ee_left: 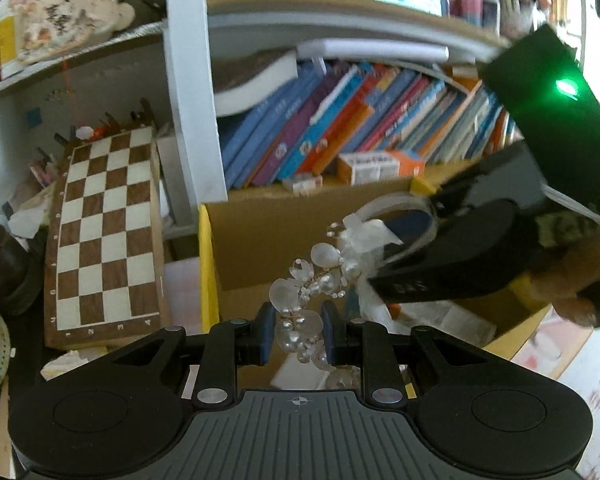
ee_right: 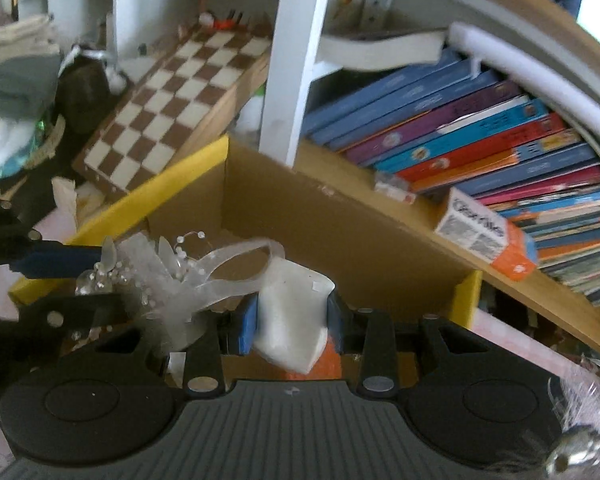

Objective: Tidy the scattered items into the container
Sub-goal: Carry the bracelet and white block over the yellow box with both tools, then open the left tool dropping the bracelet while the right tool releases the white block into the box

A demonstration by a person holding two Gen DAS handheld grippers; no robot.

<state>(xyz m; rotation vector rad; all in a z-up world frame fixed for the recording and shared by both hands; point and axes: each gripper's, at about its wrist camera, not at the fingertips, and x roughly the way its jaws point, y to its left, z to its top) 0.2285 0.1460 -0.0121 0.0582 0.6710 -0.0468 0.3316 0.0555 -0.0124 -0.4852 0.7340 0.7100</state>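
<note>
Our left gripper [ee_left: 296, 336] is clamped on the beaded end of a pearl and ribbon hair ornament [ee_left: 332, 276]. Our right gripper [ee_right: 292, 320] is closed on a white folded piece [ee_right: 292, 312] joined to the ornament's ribbon loop. Both hold it stretched between them, above the open cardboard box [ee_right: 340, 216] with yellow edges. Behind the box, a shelf holds leaning books [ee_right: 480, 148]. To the left a chessboard [ee_left: 104, 232] leans against the shelving.

right tool [ee_right: 292, 320] clamped on white piece [ee_right: 290, 320] of beaded ribbon ornament [ee_right: 168, 272], above cardboard box [ee_right: 340, 224], chessboard [ee_right: 172, 108] behind
</note>
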